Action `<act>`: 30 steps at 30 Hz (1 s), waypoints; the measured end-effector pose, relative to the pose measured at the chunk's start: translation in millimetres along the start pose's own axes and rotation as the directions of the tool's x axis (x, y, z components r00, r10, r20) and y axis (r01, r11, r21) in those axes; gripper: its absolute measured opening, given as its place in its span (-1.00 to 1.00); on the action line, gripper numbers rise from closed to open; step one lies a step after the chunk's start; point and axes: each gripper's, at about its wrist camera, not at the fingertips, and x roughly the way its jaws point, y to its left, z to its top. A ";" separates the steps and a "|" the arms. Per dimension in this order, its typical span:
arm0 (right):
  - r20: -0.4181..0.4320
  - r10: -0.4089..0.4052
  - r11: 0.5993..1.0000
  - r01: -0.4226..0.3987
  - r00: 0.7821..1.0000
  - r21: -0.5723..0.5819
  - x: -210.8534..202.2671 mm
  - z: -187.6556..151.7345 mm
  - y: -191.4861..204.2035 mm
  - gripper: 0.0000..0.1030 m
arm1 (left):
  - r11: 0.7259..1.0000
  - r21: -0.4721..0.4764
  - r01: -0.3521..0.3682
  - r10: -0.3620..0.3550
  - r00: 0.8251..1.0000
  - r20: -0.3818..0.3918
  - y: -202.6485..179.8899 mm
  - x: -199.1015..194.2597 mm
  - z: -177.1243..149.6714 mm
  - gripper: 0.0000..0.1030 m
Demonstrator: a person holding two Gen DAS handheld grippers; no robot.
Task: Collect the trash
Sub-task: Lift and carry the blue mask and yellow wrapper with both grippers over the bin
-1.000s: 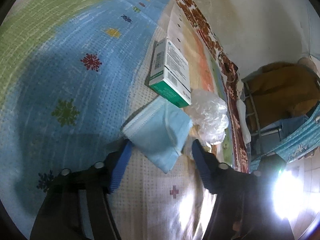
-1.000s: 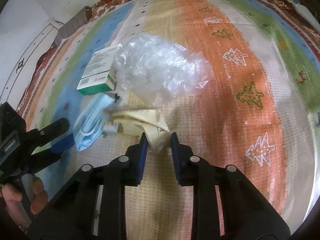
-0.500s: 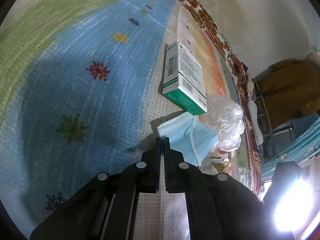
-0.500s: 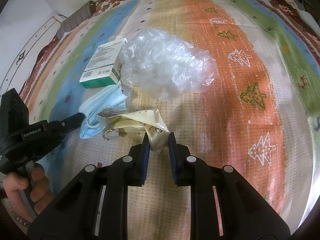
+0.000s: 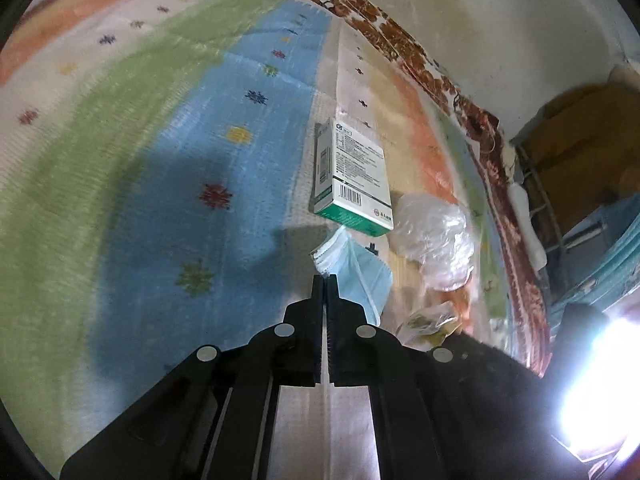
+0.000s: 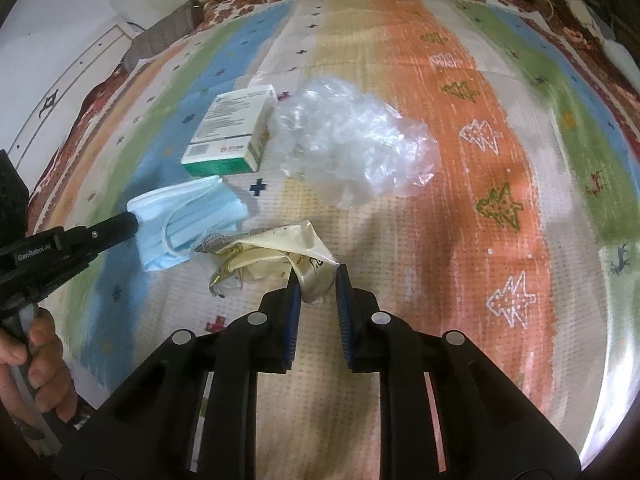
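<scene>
We hold the left hand-held gripper (image 5: 325,280) with its jaws pressed together on the near edge of the blue face mask (image 6: 188,216), which hangs just ahead of the tips, its long side running away from us toward the green-and-white box (image 5: 354,184). Our right hand-held gripper (image 6: 316,280) pinches a corner of the cream wrapper (image 6: 280,256), jaws narrow but not fully together. The crumpled clear plastic (image 6: 352,148) lies beyond both, nearer the right hand. Everything rests on a striped, patterned bedspread (image 6: 500,128), with a pale wall (image 5: 500,20) behind and a bright glare at the room's edge.
</scene>
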 end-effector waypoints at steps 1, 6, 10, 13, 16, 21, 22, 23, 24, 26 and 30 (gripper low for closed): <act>0.003 0.000 1.000 0.000 1.000 -0.007 -2.7 0.3 2.3 -0.71 | 1.000 0.008 -0.001 0.001 1.000 0.004 -1.3 -6.9 -0.2 -0.99; 0.000 -0.010 0.998 0.010 1.000 -0.056 -15.6 -5.0 16.6 -0.72 | 1.000 0.005 0.022 -0.023 1.000 0.012 -7.5 -37.4 -2.5 -0.99; 0.019 -0.023 0.996 0.024 1.000 -0.089 -35.4 -12.1 24.3 -0.73 | 0.997 0.080 -0.008 0.007 1.000 0.018 -24.1 -61.6 -7.2 -1.00; 0.033 -0.021 0.995 0.024 0.999 -0.097 -51.3 -18.7 27.6 -0.73 | 0.992 0.125 -0.028 0.026 1.000 0.017 -32.3 -79.8 -14.7 -1.00; 0.045 -0.021 0.993 0.026 0.999 -0.112 -64.9 -24.5 32.6 -0.73 | 0.987 0.156 -0.046 0.044 0.999 0.017 -39.3 -93.9 -22.5 -1.00; 0.066 0.000 0.994 0.007 0.998 -0.110 -90.4 -33.7 40.2 -0.73 | 0.972 0.217 -0.085 0.078 0.996 0.038 -49.8 -116.8 -37.6 -1.00; 0.072 -0.001 0.993 0.009 0.997 -0.116 -94.8 -36.3 42.5 -0.73 | 0.972 0.219 -0.083 0.075 0.996 0.045 -50.5 -120.4 -38.6 -1.00; 0.078 -0.002 0.992 0.012 0.997 -0.122 -100.1 -39.9 45.0 -0.73 | 0.974 0.213 -0.078 0.068 0.996 0.054 -49.9 -125.4 -39.4 -1.00; 0.082 -0.003 0.992 0.013 0.997 -0.126 -103.0 -42.2 46.6 -0.73 | 0.976 0.206 -0.063 0.052 0.997 0.057 -49.4 -131.2 -40.2 -1.00; 0.095 -0.008 0.991 0.020 0.995 -0.132 -113.1 -48.3 49.8 -0.73 | 0.976 0.208 -0.058 0.047 0.997 0.060 -50.1 -137.7 -41.3 -1.00; 0.115 -0.013 0.990 0.030 0.993 -0.141 -131.2 -59.0 53.7 -0.73 | 0.977 0.208 -0.041 0.026 0.997 0.071 -53.1 -150.7 -45.6 -1.00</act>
